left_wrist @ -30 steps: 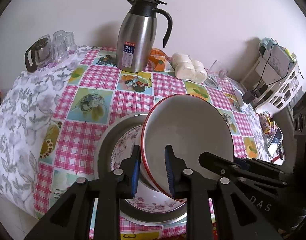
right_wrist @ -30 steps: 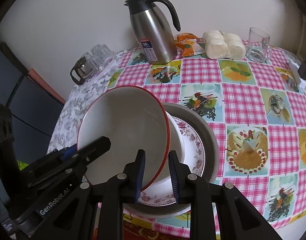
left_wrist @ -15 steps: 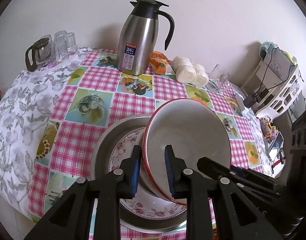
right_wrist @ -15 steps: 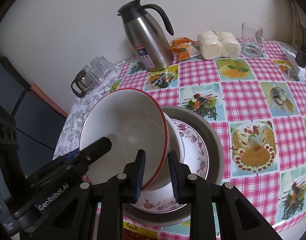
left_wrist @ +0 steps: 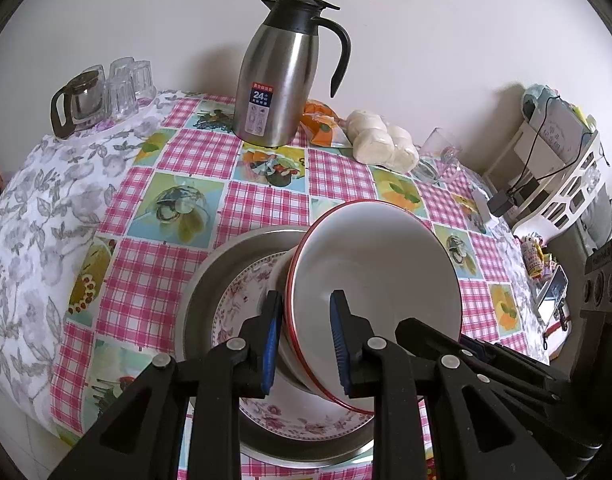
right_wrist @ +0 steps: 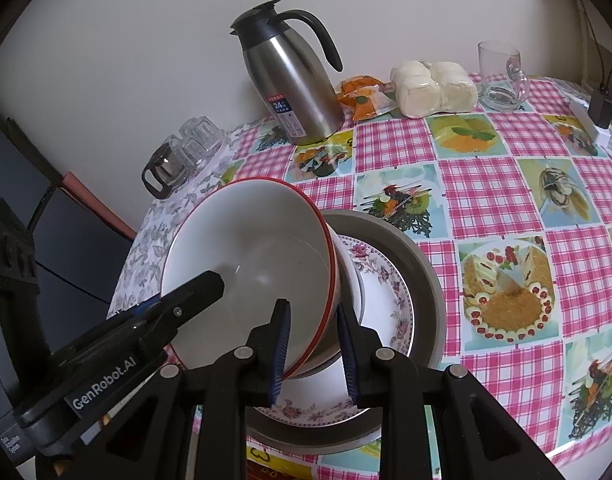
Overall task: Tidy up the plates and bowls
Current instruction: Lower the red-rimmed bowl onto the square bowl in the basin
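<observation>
Table (left_wrist: 262, 200), pink-check cloth with fruit and food prints, fills both views; a grey floral cloth (left_wrist: 38, 216) covers its left side in the left wrist view.

Grey metal tray (right_wrist: 421, 276) sits at lower centre of both frames. Floral-rimmed plate (right_wrist: 389, 280) lies inside it.

White bowl with red rim (left_wrist: 377, 264) is at lower centre, tilted steeply on its side above the plate. In the right wrist view a second white bowl (right_wrist: 355, 276) sits nested under it, only its edge showing; can't tell whether the two touch.

Left gripper (left_wrist: 304, 338): jaws nearly closed, blue pads either side of the red-rimmed bowl's near wall, clamped on the rim. Right gripper (right_wrist: 313, 354): same, narrow gap, pads straddling the rim on the opposite side of the same bowl. So both tools hold one bowl. Each gripper's black body shows in the other's view, lower right in the left view, lower left in the right.

Steel thermos jug (left_wrist: 282, 76) with black lid and handle stands upright at top centre, near the wall.

White basket (left_wrist: 557, 168) with cables is at right edge of the left view, off the table.

Bag of white buns (right_wrist: 433, 88) is right of the jug; orange snack packet (right_wrist: 363, 98) lies between them. Glass mug (right_wrist: 501, 76) is right of the buns. Glass teapot (left_wrist: 76, 100) and tumblers (left_wrist: 132, 82) cluster at upper left.
</observation>
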Tool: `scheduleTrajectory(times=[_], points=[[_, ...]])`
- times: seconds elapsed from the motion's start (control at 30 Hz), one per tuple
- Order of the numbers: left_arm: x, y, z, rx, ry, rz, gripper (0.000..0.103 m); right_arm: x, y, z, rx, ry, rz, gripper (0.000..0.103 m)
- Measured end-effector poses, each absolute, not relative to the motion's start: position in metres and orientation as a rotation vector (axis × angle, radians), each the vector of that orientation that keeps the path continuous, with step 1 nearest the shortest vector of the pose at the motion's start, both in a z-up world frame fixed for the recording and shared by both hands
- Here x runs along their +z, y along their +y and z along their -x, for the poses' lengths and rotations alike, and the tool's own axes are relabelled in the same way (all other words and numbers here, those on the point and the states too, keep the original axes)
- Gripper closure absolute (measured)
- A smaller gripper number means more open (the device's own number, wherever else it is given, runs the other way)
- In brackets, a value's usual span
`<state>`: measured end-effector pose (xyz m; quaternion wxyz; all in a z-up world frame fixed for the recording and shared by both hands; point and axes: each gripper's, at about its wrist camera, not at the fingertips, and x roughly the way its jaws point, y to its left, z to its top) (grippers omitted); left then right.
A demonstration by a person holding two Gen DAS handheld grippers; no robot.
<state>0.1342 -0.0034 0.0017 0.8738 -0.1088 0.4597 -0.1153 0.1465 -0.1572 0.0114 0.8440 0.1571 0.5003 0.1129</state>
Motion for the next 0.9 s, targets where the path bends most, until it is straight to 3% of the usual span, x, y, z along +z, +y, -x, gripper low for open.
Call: scheduleTrajectory(times=[0.9], points=[[0.005, 0.005, -0.132, -0.22, 0.933, 0.294, 0.079, 0.013, -0.171, -0.147, 0.219, 1.026, -0.376, 0.074]])
